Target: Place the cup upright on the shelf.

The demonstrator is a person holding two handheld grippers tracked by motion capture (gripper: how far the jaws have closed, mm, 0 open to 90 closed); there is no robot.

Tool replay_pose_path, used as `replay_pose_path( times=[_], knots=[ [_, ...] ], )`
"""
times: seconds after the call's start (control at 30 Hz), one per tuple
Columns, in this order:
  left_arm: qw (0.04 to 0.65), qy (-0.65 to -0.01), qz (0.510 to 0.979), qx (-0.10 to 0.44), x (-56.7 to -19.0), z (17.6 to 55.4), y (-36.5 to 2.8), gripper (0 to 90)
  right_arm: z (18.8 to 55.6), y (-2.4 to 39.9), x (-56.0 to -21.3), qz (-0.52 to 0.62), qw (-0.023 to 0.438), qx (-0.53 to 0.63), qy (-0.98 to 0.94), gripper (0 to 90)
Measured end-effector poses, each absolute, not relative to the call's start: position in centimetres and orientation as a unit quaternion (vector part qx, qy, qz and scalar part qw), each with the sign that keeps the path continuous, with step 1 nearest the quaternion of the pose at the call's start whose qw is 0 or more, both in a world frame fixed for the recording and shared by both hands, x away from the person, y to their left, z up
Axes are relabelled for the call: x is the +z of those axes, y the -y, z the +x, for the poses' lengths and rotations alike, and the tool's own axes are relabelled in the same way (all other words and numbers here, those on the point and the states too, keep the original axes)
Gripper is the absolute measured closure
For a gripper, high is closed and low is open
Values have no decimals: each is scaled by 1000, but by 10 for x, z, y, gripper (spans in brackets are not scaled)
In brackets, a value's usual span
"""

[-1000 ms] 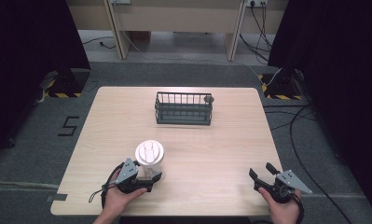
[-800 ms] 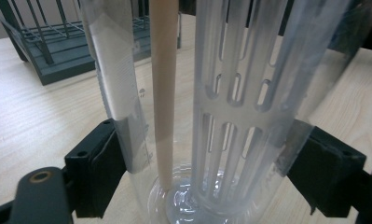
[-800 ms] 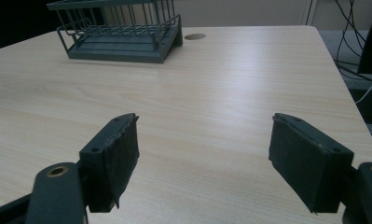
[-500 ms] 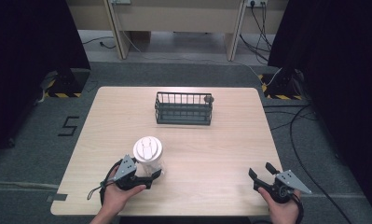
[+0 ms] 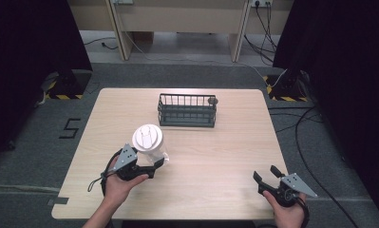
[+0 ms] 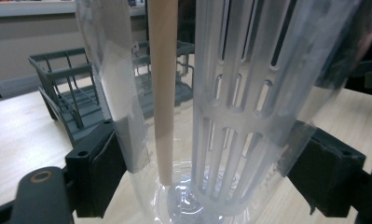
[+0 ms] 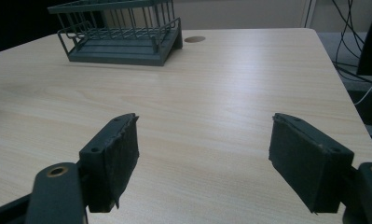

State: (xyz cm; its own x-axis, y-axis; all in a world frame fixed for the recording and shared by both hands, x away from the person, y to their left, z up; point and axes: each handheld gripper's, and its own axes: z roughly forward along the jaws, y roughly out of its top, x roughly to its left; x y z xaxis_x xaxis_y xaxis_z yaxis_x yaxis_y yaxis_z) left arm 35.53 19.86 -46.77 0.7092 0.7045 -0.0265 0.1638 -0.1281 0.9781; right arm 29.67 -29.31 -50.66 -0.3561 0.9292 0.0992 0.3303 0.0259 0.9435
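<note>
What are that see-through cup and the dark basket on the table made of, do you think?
The cup looks like clear glossy plastic: the basket shows through its wall, and a frosted slotted insert stands inside. The basket seems to be thin wire, likely metal with a matte dark grey-green coating, though moulded plastic can't be ruled out.

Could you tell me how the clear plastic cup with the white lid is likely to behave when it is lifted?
The clear plastic cup with the white lid looks thin-walled, so it probably flexes under the left gripper. It appears empty apart from a white slotted insert, so likely light. Tall and narrow, it may tip.
</note>
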Motion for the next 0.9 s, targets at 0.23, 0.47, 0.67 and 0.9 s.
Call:
replay_pose_path(
  times=[0.23,0.47,0.67,0.9],
  knots=[
    [592,-300,710,237,-456,366,-196,181,297,293,-507,485,297,503,-651,245],
    [595,-296,708,239,-444,379,-191,181,297,293,-507,486,297,503,-650,245],
    [594,-293,710,237,-435,392,-183,181,298,294,-507,485,298,502,-651,246],
    [589,-296,714,235,-432,403,-178,181,298,294,-508,489,295,502,-649,246]
  ],
)
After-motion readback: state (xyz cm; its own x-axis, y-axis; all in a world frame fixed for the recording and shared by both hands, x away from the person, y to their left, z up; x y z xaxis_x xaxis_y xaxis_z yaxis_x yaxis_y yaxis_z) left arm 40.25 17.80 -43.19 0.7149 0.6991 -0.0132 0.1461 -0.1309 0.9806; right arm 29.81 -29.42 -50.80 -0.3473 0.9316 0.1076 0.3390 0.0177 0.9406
